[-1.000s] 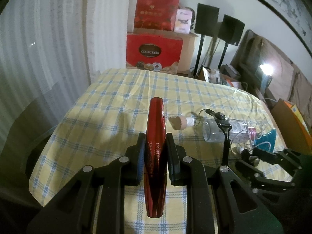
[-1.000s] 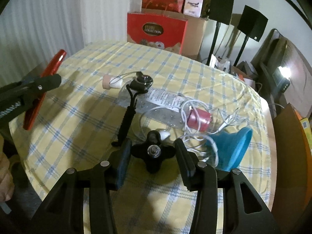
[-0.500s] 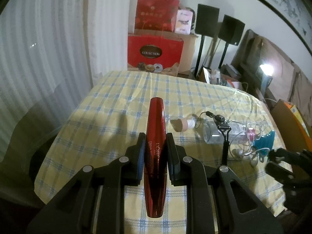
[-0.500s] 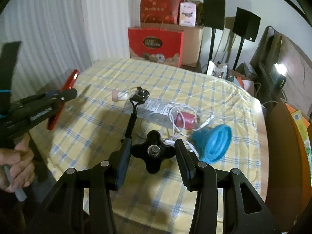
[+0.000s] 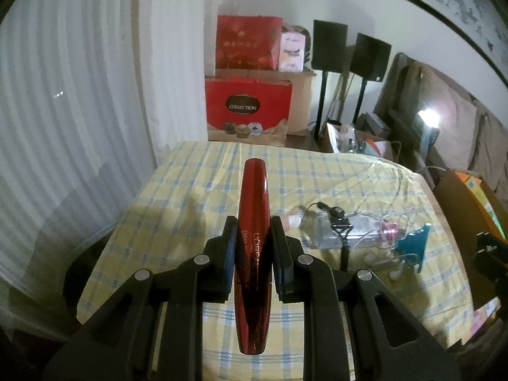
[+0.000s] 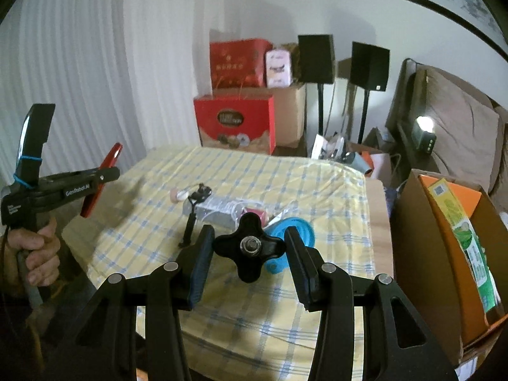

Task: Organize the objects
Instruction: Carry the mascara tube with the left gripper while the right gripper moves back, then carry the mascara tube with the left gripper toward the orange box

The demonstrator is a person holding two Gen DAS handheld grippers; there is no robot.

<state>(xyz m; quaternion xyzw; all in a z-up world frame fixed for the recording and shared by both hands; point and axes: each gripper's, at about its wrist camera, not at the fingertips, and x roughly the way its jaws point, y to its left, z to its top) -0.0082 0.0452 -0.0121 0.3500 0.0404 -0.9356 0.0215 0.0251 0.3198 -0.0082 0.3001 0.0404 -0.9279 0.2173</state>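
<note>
Two items lifted: left claw [image 5: 253, 247] clamped on red mascara tube [image 5: 253, 238], right claw [image 6: 249, 254] gripping black knob [image 6: 249, 247], above checked surface [image 6: 285, 171]. Remaining: bottle [image 6: 219, 211], blue funnel [image 6: 293, 231], cables.

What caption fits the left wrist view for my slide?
Left gripper clamps a red mascara tube above the checked tablecloth.
</note>
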